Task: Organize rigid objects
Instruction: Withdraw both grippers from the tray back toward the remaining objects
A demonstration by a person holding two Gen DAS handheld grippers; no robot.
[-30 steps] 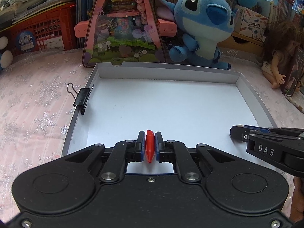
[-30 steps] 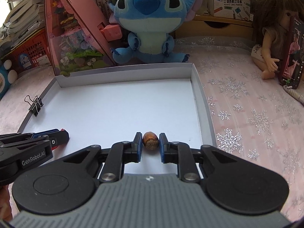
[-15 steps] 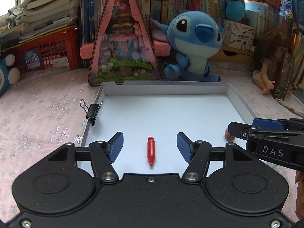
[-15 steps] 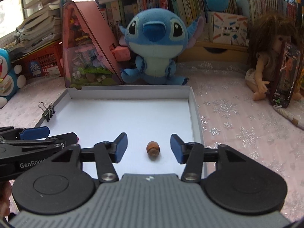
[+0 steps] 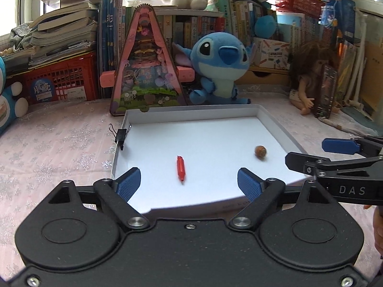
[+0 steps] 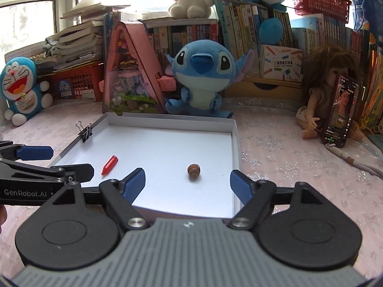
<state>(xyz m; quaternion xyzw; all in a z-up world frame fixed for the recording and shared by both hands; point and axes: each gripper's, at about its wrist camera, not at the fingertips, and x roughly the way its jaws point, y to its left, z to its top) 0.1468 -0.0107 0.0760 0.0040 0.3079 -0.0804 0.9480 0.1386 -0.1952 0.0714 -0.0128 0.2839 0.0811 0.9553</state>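
The white tray (image 5: 275, 124) holds both pieces on its near half. The left gripper (image 5: 189, 183), whose jaws have just been opening, stands spread with nothing between them; the red crayon (image 5: 180, 168) lies just ahead, its long axis pointing away from the fingers. The right gripper (image 6: 188, 183), likewise just spread and bare, faces the small brown acorn (image 6: 193, 168), round, ridged, just ahead of it

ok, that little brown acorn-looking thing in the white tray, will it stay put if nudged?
Probably not: the brown nut looks rounded, so it would likely roll across the tray's smooth floor. The low walls should stop it. It looks hard and small, so likely light and apt to squirt from the pads unless centred.
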